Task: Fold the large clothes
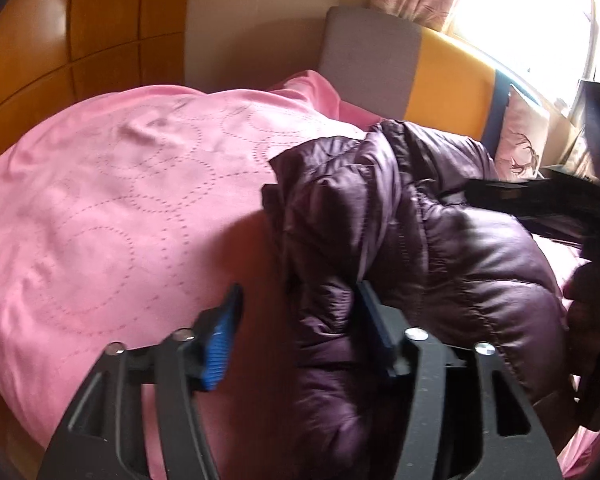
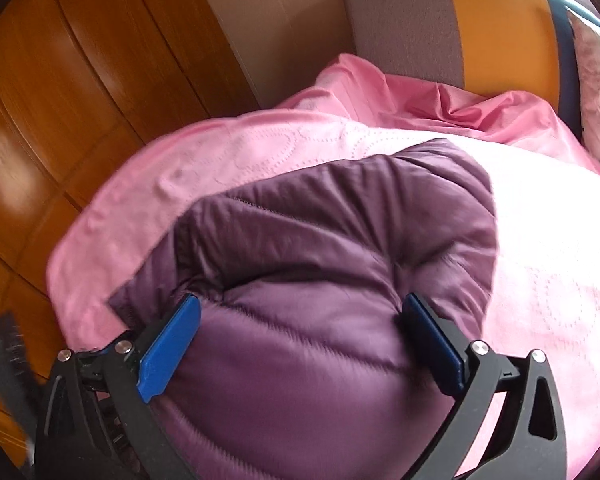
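Jacket (image 2: 320,280) on pink bedspread (image 1: 100,200) | left tongs (image 1: 300,320) parted, gripping nothing | right tongs (image 2: 300,320) wide, empty

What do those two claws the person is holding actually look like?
Both match: the left claw and right claw have black, curved arms with cut-out slots and silver round screw heads, ending in flat, bright blue pads. No cables or sleeves show.

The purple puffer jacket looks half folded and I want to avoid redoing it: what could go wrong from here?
1. The purple puffer jacket is bulging between the open right gripper; unpinned, the puffy fold may spring back.
2. The left gripper is also open, with only a jacket edge between its fingers, so a regrasp could catch the pink bedspread underneath too.
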